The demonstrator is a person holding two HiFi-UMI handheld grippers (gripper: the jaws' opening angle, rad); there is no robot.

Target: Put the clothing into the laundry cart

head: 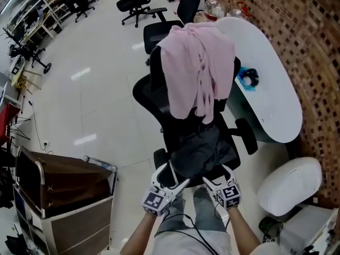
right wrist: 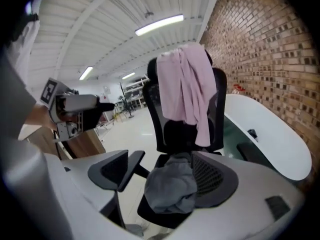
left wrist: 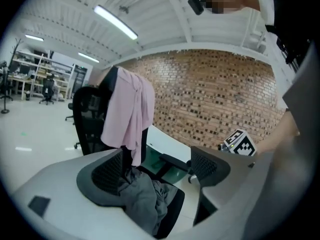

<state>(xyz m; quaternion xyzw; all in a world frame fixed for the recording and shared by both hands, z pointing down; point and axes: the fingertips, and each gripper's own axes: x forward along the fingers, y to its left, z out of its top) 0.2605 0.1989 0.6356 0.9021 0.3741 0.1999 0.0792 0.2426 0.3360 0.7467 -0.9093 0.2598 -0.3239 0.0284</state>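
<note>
A black office chair (head: 194, 142) stands in front of me. A pink garment (head: 197, 68) hangs over its backrest, and a crumpled grey garment (head: 204, 145) lies on its seat. My left gripper (head: 171, 177) and right gripper (head: 218, 177) hover side by side at the seat's front edge, both open with nothing between the pads. In the left gripper view, the grey garment (left wrist: 145, 199) lies just beyond the left gripper (left wrist: 157, 171). The right gripper (right wrist: 162, 174) also faces the grey garment (right wrist: 170, 186), with the pink garment (right wrist: 185, 89) above. The laundry cart (head: 58, 182), a brown bag on a metal frame, stands at the lower left.
A white oval table (head: 265, 62) runs along the brick wall on the right and carries a small dark and blue object (head: 247, 77). A white rounded seat (head: 289, 185) sits at the lower right. More office chairs (head: 135, 1) stand farther back on the glossy floor.
</note>
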